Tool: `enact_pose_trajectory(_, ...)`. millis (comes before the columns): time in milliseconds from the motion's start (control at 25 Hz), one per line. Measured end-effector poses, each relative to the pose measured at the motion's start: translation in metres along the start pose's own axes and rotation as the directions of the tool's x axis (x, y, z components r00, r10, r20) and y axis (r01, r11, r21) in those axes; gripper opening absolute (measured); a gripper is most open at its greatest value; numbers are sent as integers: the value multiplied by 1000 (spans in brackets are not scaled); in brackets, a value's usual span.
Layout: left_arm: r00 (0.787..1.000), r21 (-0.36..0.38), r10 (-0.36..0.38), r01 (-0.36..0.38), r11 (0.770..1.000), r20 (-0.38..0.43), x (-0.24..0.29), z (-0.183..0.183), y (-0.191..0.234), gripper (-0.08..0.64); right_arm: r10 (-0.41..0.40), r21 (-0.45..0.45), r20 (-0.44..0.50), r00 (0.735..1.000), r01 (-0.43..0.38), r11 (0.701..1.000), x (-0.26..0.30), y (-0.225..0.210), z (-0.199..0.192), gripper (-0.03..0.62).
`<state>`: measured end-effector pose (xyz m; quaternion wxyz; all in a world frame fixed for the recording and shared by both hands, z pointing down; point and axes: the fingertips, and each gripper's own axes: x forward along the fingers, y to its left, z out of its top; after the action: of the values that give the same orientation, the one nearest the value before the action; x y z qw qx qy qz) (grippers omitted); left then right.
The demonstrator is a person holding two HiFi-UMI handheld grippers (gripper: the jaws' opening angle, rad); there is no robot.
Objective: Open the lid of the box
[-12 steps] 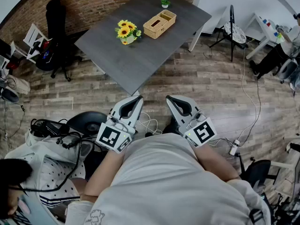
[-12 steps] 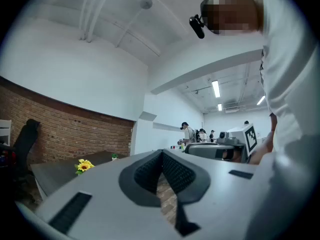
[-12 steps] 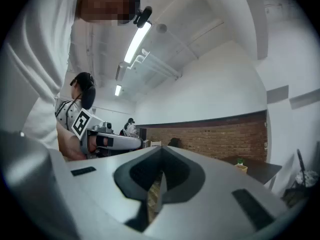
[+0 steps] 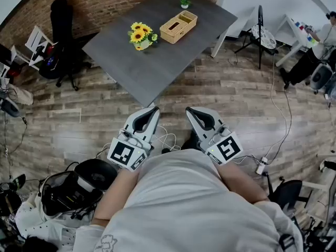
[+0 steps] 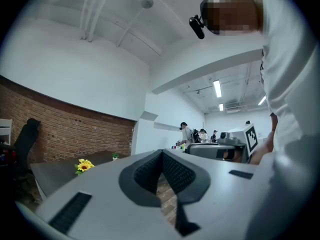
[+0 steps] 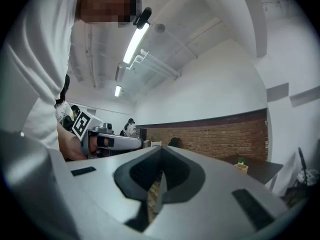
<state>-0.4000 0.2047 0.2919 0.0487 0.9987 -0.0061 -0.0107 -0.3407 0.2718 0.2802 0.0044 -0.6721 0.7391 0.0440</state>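
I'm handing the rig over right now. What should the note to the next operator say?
Left gripper: shut, empty, held level close to the body.
Right gripper: shut, empty, beside it.
Box: on the grey table across the floor, next to the sunflowers, lid on.
Done: nothing yet.
Left: step up to the table and open the lid.

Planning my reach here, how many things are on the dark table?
3: sunflowers toward the left of the dark table, a tan box just right of them, and a small potted plant beyond the box near the far edge. None looks hidden.
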Motion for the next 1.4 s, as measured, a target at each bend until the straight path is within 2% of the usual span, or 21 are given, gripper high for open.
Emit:
enact_pose_trajectory(480,1000,6,19,-19,1000,-14,38,-5,13,11,8,42,-24,1000,-7,999,6,-44,-16,5)
enact_pose_trajectory(760,998,7,44,-44,999,-35,83,-13,26,11,19,69,-40,999,-16,997,7,-95,-30,6)
enact_pose_trajectory(1200,996,11,55,-54,998,-72,187,-26,29,11,51,107,-47,998,-46,993,-2,-199,-48,6)
enact_pose_trajectory(1400,995,4,57,-57,998,-80,224,-29,23,11,70,125,-55,996,-62,990,-9,-235,-52,90)
